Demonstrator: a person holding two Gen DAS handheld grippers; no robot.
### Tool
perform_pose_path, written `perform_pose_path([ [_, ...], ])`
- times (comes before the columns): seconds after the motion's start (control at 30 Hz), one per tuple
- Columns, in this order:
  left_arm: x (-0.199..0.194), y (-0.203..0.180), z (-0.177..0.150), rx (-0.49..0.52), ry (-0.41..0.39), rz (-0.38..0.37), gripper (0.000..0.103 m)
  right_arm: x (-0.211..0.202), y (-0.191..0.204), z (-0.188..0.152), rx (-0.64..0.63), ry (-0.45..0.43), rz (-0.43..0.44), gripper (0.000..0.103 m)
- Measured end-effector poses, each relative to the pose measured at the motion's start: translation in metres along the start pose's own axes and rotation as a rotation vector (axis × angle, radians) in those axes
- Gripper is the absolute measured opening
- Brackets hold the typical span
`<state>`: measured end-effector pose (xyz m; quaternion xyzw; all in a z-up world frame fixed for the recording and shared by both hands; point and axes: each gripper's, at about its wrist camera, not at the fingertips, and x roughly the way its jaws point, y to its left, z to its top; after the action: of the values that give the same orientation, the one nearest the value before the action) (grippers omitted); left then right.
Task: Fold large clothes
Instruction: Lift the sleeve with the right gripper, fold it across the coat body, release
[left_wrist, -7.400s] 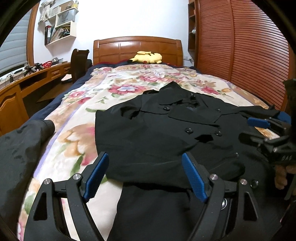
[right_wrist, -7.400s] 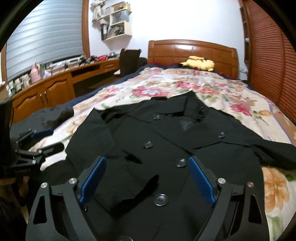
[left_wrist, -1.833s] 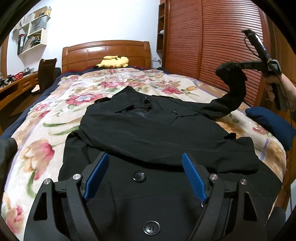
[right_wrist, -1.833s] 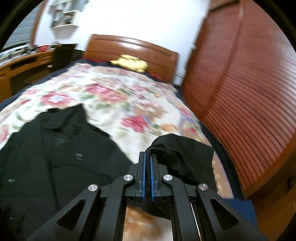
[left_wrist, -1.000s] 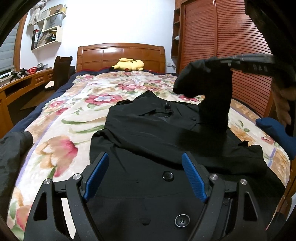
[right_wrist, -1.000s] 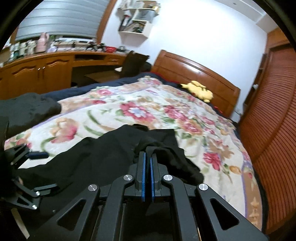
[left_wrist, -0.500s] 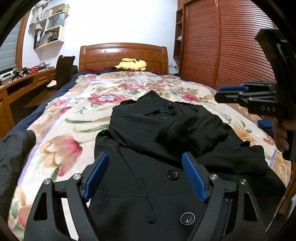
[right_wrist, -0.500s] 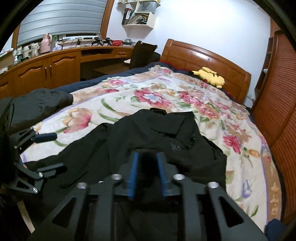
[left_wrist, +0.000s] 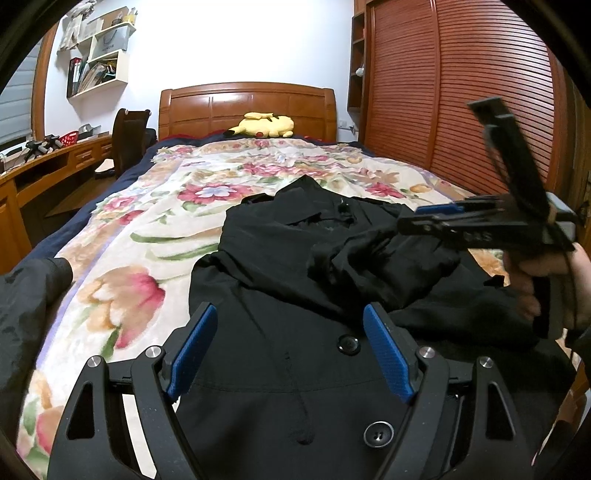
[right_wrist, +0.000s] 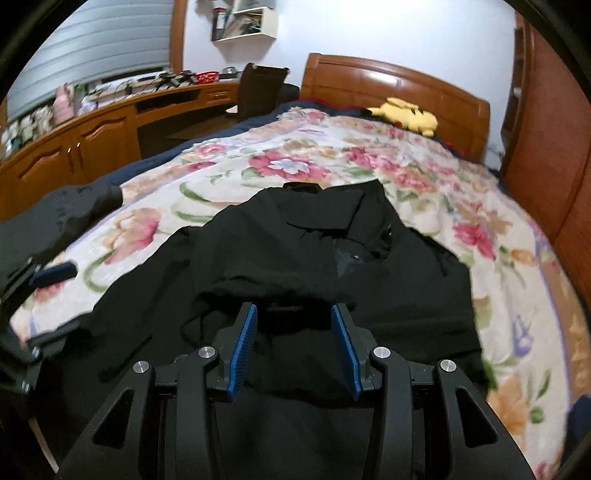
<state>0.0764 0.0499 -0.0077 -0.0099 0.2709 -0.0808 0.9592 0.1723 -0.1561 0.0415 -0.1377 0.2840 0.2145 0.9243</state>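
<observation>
Black buttoned coat (left_wrist: 295, 295) spread over floral bedspread (left_wrist: 155, 229), collar toward wooden headboard (left_wrist: 247, 107). Sleeve (left_wrist: 380, 258) lying crumpled across coat's chest. Left gripper (left_wrist: 291, 347) low over coat's front, blue pads (left_wrist: 192, 347) wide apart, nothing between them. Right gripper (left_wrist: 424, 218) hanging above crumpled sleeve, held in hand (left_wrist: 535, 280) at right edge. Yellow plush toy (left_wrist: 264, 125) against headboard.

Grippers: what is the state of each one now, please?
Left gripper: open, holding nothing.
Right gripper: open, holding nothing, over the black coat.
</observation>
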Motion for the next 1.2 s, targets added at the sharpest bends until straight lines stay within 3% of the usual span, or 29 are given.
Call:
perform_pose_path([
  [0.07, -0.001, 0.003, -0.001, -0.001, 0.001, 0.006, 0.082, 0.013, -0.002, 0.007, 0.044, 0.004, -0.008, 0.058],
  [0.17, -0.002, 0.007, -0.001, -0.005, -0.002, 0.009, 0.082, 0.028, -0.01, 0.014, 0.124, 0.008, 0.02, 0.067],
  [0.33, -0.005, 0.014, -0.003, -0.004, -0.002, 0.016, 0.082, 0.061, -0.009, 0.019, 0.17, 0.094, -0.003, 0.068],
  [0.47, -0.009, 0.022, -0.005, -0.004, -0.003, 0.024, 0.082, 0.078, -0.01, 0.021, 0.216, 0.143, 0.049, 0.068],
  [0.5, -0.01, 0.025, -0.006, -0.007, -0.003, 0.025, 0.082, 0.079, -0.01, 0.022, 0.221, 0.146, 0.061, 0.066],
  [0.57, -0.013, 0.029, -0.007, -0.013, -0.006, 0.027, 0.082, 0.083, -0.007, 0.023, 0.222, 0.157, 0.096, 0.042],
  [0.67, -0.016, 0.032, -0.008, -0.016, -0.011, 0.031, 0.082, 0.083, 0.004, 0.026, 0.174, 0.164, 0.113, 0.017],
  [0.97, -0.025, 0.042, -0.008, -0.033, -0.029, 0.031, 0.082, 0.027, 0.066, 0.037, -0.017, 0.027, 0.127, 0.013],
  [1.2, -0.028, 0.055, -0.011, -0.057, -0.032, 0.044, 0.082, -0.02, 0.103, 0.001, -0.08, -0.013, 0.211, 0.013],
])
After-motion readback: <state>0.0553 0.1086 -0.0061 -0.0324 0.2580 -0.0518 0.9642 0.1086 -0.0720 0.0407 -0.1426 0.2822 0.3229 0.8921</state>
